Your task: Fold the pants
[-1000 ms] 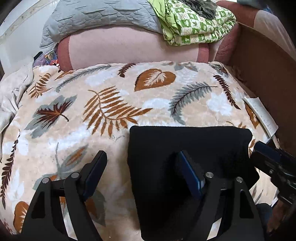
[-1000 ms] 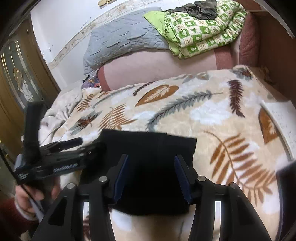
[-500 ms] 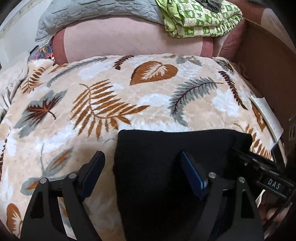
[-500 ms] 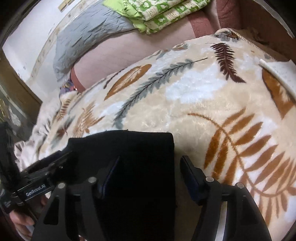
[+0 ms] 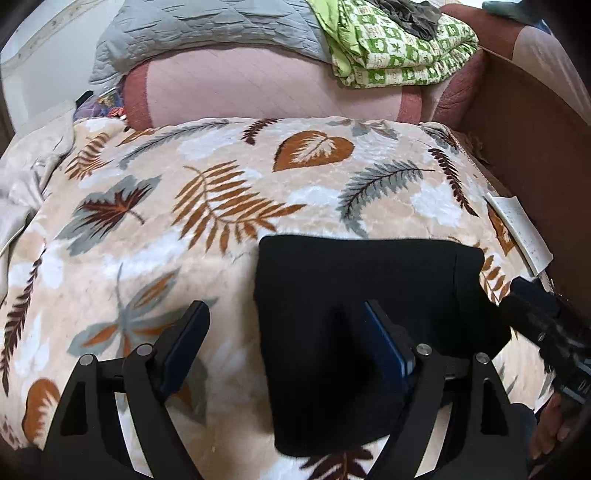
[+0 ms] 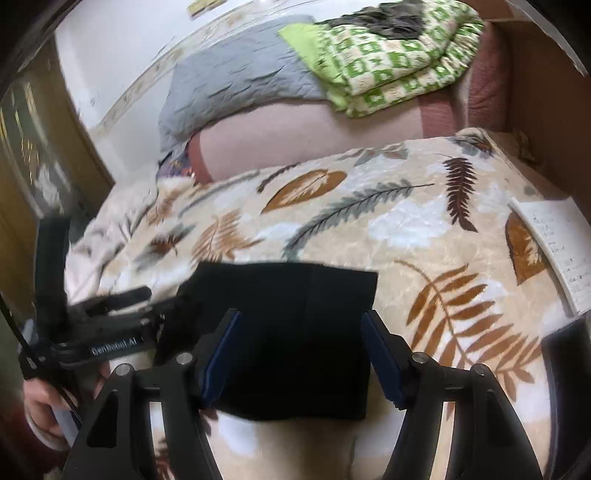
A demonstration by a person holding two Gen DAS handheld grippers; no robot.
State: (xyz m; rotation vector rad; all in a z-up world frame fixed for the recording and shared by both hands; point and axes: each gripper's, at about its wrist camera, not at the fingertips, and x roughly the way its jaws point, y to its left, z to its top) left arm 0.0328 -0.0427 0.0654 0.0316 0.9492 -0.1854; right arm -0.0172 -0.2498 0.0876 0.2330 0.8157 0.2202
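The bed fills both views, covered by a cream blanket printed with brown and grey leaves. At its far end a pink bolster lies across the width, with a grey quilted cover and a folded green-checked quilt piled on top; all of this sits as it did a second ago. A brown wooden side panel runs along the right edge, and a white sheet of paper lies on the blanket just beside it, unmoved.

The pants are black and already folded into a compact rectangle, lying flat on the near part of the blanket. Their outline and place on the leaf pattern match the frame from a second ago; half a second ago both cameras were pushed closer over them, and now the views are back at about the earlier framing.

The left gripper stands wide, one finger over bare blanket and the other over the cloth, with the left edge of the pants between them and no pad pressing. The right gripper is moderately wide; its jaws have just been opening, and they now stand clearly further apart than a second ago. The right part of the pants lies between them, loose and ungripped. A hand shows at the lower left of the right wrist view.
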